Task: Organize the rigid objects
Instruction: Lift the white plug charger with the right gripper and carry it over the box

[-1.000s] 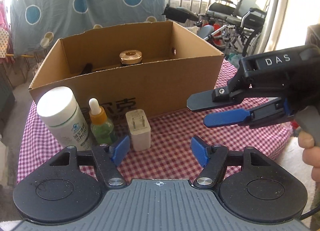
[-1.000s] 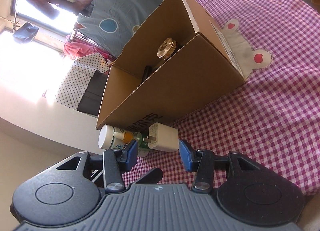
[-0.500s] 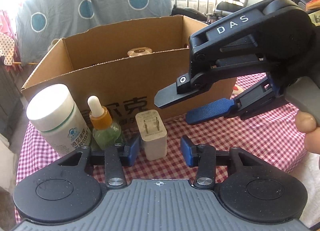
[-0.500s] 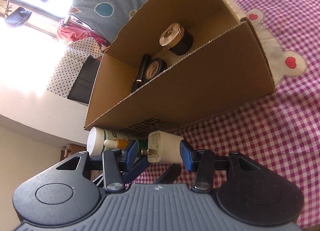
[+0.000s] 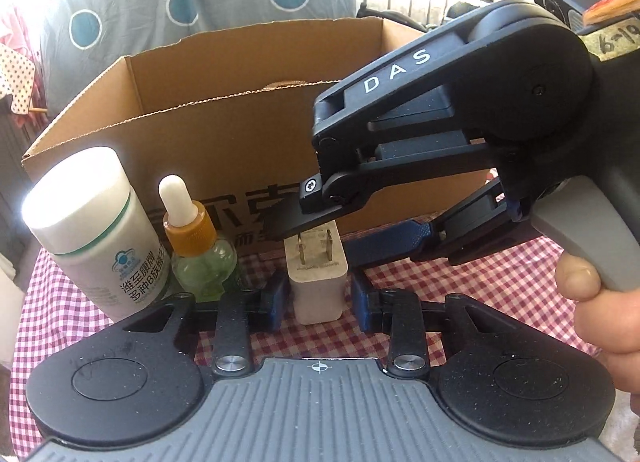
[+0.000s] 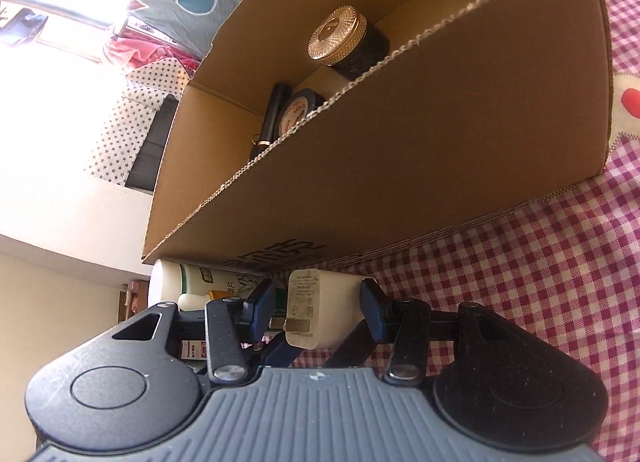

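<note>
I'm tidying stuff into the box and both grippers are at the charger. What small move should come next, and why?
Probably draw the right gripper back. The left gripper is shut on the charger, while the right one's open fingers straddle its prongs, one lying over them, which would likely block lifting it toward the box.

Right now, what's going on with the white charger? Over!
Left gripper shut on charger. Right gripper open around it. Dropper bottle close beside, box behind.

Tight quarters at the box front

The cardboard box [image 5: 224,142] walled off the back; a dropper bottle [image 5: 200,258] crowded the charger's [image 5: 318,286] left, open checked cloth [image 5: 500,282] lay rightward.
</note>
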Available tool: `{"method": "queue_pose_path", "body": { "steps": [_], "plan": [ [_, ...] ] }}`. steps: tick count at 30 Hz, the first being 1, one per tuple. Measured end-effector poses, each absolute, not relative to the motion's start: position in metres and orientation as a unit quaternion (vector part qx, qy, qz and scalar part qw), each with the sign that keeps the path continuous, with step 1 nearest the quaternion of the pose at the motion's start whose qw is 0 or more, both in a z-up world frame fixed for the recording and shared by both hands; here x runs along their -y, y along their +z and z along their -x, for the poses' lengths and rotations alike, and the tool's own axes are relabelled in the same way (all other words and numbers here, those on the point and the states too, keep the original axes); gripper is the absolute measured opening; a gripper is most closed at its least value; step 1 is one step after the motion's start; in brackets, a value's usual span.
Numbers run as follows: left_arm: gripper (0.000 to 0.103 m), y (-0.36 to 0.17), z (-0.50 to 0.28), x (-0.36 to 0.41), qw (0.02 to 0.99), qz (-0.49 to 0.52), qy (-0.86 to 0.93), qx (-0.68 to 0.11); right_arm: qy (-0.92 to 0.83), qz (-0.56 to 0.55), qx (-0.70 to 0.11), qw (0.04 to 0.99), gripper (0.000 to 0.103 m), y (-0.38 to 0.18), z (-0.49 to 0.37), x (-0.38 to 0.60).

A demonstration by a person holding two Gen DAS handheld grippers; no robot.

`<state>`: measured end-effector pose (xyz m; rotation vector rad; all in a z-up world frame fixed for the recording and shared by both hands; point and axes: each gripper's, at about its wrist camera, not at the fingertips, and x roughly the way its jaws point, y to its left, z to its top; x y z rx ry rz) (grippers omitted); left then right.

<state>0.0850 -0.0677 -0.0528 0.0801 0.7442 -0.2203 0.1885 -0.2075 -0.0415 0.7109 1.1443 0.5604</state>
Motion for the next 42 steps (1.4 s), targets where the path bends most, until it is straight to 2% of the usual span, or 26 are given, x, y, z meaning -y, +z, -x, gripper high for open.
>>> {"method": "queue_pose_path", "body": {
  "steps": [11,19,33,42],
  "plan": [
    [0.031,-0.048,-0.068,0.083,0.915,-0.023,-0.168,-0.367,0.226,-0.338,-0.519,0.752,0.051,-0.037,-0.161,0.25],
    [0.031,-0.048,-0.056,0.097,0.912,-0.048,-0.179,-0.365,0.213,-0.355,-0.516,0.75,0.051,-0.039,-0.151,0.267],
    [0.03,-0.05,-0.084,0.117,0.907,-0.075,-0.173,-0.376,0.204,-0.368,-0.516,0.746,0.051,-0.051,-0.157,0.267],
    [0.029,-0.037,-0.077,0.116,0.918,-0.075,-0.164,-0.353,0.218,-0.365,-0.493,0.759,0.051,-0.025,-0.144,0.268]
  ]
}}
